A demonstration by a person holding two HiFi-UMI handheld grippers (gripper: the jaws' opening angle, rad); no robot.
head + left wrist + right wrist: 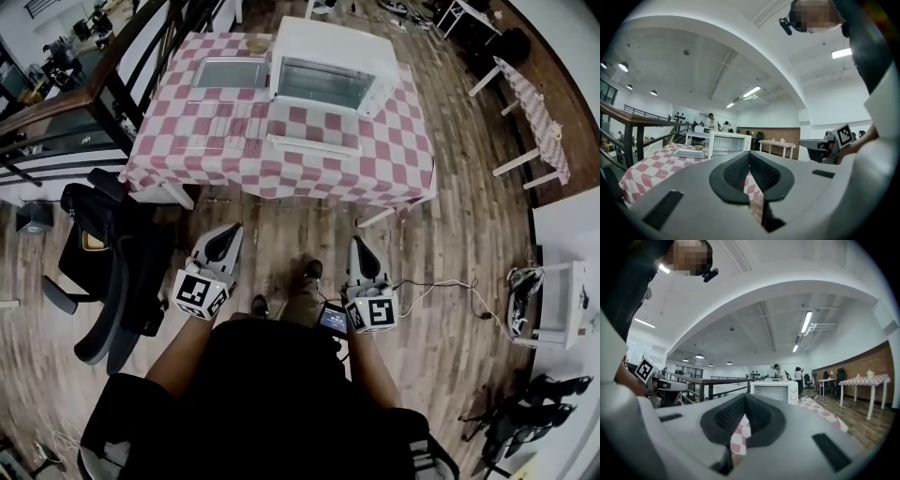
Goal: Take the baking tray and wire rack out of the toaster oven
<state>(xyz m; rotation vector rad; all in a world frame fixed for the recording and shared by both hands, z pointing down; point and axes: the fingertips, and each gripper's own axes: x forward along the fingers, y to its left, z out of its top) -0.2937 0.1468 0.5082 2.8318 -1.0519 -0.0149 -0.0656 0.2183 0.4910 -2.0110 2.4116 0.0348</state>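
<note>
A white toaster oven (328, 66) stands on a red-and-white checkered table (187, 150), its glass door (314, 131) folded down flat. A metal baking tray (230, 73) lies on the cloth left of the oven. Inside the oven I see only a pale interior; a wire rack cannot be made out. Both grippers are held level over the wooden floor, well short of the table. My left gripper (223, 242) is shut with nothing in it, and so is my right gripper (361, 251). In the left gripper view, the tray (689, 153) and oven (729, 143) lie beyond the closed pads (740, 171).
A black office chair (103, 272) stands at my left, beside a dark railing (84, 84). A white table (562, 291) and cables (441, 286) lie at the right, with a second checkered table (534, 103) farther back. People stand far behind the oven (774, 392).
</note>
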